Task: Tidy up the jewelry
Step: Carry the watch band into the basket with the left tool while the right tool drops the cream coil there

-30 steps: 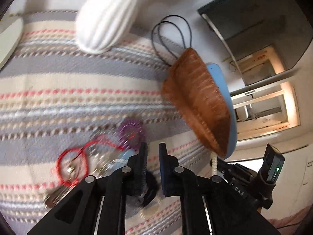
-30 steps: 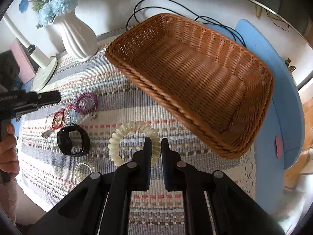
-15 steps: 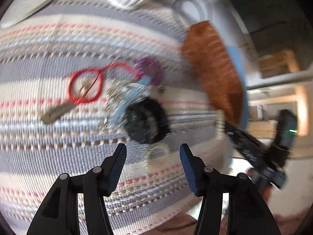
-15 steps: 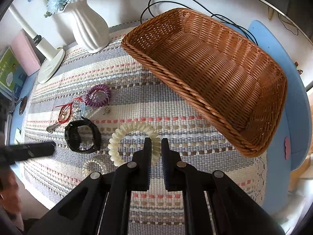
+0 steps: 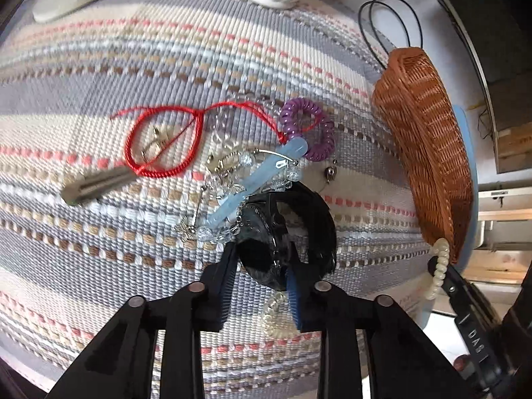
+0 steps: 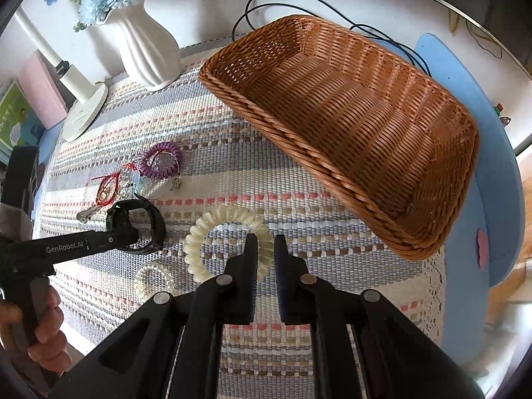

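A black watch (image 5: 286,232) lies on the striped mat. My left gripper (image 5: 262,266) has its fingers either side of the watch's near band and is closed on it; it also shows in the right wrist view (image 6: 128,232) on the watch (image 6: 146,222). A red cord bracelet (image 5: 159,143), purple coil tie (image 5: 309,126), crystal bead chain (image 5: 229,173), blue bar (image 5: 252,179) and clear coil tie (image 5: 276,316) lie around. My right gripper (image 6: 265,249) is shut, empty, just above a cream coil bracelet (image 6: 212,229). The wicker basket (image 6: 349,123) is empty.
A white vase (image 6: 146,50) with blue flowers and a white lamp base (image 6: 83,113) stand at the back left. A metal hair clip (image 5: 93,186) lies left of the red cord. Black cables (image 6: 299,3) run behind the basket. The mat's front edge is close.
My left gripper opened, moved down over the jewelry pile and closed around the black watch's band. My right gripper stayed shut over the cream coil bracelet.
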`<state>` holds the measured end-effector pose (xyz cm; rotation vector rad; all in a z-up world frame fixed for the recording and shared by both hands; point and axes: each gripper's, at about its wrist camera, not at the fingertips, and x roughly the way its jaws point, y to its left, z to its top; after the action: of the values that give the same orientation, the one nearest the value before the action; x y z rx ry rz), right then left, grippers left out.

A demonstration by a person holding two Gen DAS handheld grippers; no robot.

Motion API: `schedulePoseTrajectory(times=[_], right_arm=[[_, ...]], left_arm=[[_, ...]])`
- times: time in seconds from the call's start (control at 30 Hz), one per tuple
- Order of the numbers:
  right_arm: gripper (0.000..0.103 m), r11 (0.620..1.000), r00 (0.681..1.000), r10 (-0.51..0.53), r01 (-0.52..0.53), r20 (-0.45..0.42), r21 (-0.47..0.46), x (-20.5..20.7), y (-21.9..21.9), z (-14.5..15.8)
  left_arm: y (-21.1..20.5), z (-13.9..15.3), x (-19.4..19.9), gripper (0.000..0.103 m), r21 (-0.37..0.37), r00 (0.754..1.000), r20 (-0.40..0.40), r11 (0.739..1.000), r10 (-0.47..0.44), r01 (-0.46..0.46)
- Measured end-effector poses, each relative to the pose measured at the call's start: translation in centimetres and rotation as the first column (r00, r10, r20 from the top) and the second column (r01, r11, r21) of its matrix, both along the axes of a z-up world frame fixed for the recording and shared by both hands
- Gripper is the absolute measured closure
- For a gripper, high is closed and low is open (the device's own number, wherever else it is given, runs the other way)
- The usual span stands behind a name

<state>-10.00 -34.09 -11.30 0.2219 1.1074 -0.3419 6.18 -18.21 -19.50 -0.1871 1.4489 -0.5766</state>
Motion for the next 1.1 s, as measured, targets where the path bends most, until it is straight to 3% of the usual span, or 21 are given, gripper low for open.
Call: schedulePoseTrajectory(times=[0.1, 0.23, 0.4, 0.5, 0.6, 0.73, 0.8, 0.97, 1.1], right_arm=[[0.091, 1.000, 1.000, 0.001, -0.001, 0.010, 0.011, -0.2, -0.4, 0.3], [0.091, 0.998, 0.999, 0.007, -0.010, 0.048, 0.062, -0.5, -1.0, 1.6], [0.091, 0.997, 0.994, 0.016, -0.023, 0.105, 0.068, -0.6, -1.3, 4.3], [0.091, 0.999, 0.988, -0.005, 0.000, 0.154, 0.035, -0.7, -2.5, 6.4], [0.091, 0.998, 0.983, -0.059, 0.057, 0.176, 0.013, -0.5, -5.0, 7.5], [0.091, 0.987, 0.975, -0.162, 0.157, 0.154, 0.039, 0.4, -9.9, 7.0], [0.091, 0.982, 0.974, -0.191, 0.189, 0.125, 0.030, 1.1, -11.5, 6.3], [0.091, 0.969, 0.967, -0.247, 0.246, 0.057, 0.028, 2.7, -14.5, 3.6], [0.091, 0.964, 0.965, -0.264, 0.264, 0.007, 0.018, 3.7, -15.9, 1.6]], left_arm=[[0.4, 0.8, -0.2, 0.090, -0.010, 0.999, 0.021, 1.000, -0.029, 0.029], [1.5, 2.3, -0.7, 0.090, -0.138, 0.999, 0.007, 0.989, -0.046, 0.047], [1.5, 5.7, -1.4, 0.090, -0.242, 0.996, 0.031, 0.966, -0.085, 0.090], [-0.3, 8.8, -1.3, 0.090, -0.250, 0.986, 0.116, 0.957, -0.118, 0.144], [-3.0, 12.4, -0.6, 0.090, -0.254, 0.959, 0.229, 0.941, -0.167, 0.224], [-9.2, 15.9, 1.1, 0.090, -0.220, 0.909, 0.345, 0.921, -0.234, 0.321], [-12.7, 16.0, 2.2, 0.090, -0.156, 0.885, 0.375, 0.922, -0.276, 0.354], [-21.0, 11.7, 5.1, 0.090, -0.039, 0.874, 0.276, 0.904, -0.399, 0.425], [-24.1, 9.1, 4.6, 0.090, 0.025, 0.866, 0.253, 0.897, -0.432, 0.441]])
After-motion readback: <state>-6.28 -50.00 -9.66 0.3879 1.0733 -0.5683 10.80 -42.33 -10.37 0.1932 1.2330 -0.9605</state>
